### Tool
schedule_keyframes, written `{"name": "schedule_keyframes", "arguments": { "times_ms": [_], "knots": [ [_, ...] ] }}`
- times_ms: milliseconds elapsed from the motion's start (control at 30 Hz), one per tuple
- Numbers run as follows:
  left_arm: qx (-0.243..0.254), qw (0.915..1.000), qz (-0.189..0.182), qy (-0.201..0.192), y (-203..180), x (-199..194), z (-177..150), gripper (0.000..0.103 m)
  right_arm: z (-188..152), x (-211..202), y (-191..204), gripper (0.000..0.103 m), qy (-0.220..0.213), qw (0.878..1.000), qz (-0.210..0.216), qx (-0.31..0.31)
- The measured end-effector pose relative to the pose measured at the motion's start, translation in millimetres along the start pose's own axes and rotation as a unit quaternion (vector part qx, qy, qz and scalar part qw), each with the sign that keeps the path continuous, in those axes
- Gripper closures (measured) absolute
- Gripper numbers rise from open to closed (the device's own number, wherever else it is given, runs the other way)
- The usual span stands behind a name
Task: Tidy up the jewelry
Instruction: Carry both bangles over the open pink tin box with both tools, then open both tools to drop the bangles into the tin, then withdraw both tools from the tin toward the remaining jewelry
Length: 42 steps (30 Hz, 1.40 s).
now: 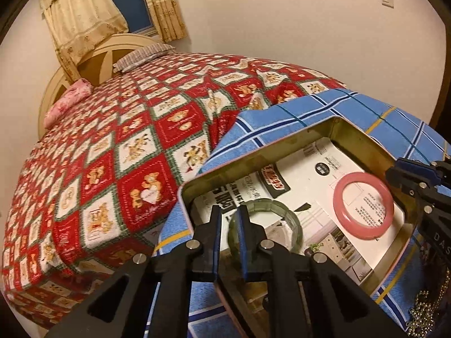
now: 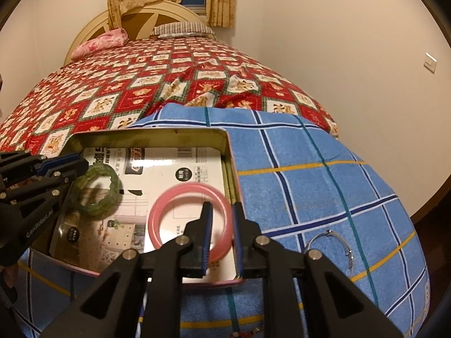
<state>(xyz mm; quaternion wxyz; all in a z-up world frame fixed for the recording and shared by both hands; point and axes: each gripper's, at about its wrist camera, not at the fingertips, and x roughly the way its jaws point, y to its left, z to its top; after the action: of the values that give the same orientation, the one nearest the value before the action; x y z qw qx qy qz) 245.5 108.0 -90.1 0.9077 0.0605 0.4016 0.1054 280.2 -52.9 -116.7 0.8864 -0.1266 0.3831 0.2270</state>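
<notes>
An open tin box lined with printed paper sits on a blue plaid cloth. A green bracelet lies in it at the left. A pink bangle is in it at the right, blurred. My left gripper has a narrow gap between its fingers, over the green bracelet's near rim. My right gripper stands slightly open around the pink bangle's right side. A silver bangle lies on the cloth right of the box.
The cloth lies on a bed with a red teddy-bear quilt. Pillows and a headboard are at the far end. A gold chain lies at the lower right of the left wrist view.
</notes>
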Motion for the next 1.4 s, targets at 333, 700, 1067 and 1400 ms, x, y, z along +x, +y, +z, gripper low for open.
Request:
{"name": "schedule_keyframes", "arguments": {
  "times_ms": [333, 700, 1067, 1400],
  "knots": [
    [0.008, 0.9999, -0.001, -0.012, -4.5, -13.8, -0.3, 0.089, -1.4, -7.5, 1.4, 0.078, -0.006, 1.000, 0.005, 0.003],
    [0.025, 0.9985, 0.011, -0.046, -14.0, -34.8, 2.2, 0.038, -2.5, -19.1, 0.8, 0.059, -0.021, 1.000, 0.001, 0.009],
    [0.022, 0.9971, 0.061, -0.039, -9.6, -35.5, -2.0, 0.038, -7.2, -30.3, -4.0, 0.056, -0.031, 0.999, 0.001, 0.014],
    [-0.004, 0.9981, 0.052, -0.034, -21.2, -59.5, -46.5, 0.038, -51.9, -45.4, -69.2, 0.048, -0.015, 0.995, -0.069, 0.064]
  ]
}}
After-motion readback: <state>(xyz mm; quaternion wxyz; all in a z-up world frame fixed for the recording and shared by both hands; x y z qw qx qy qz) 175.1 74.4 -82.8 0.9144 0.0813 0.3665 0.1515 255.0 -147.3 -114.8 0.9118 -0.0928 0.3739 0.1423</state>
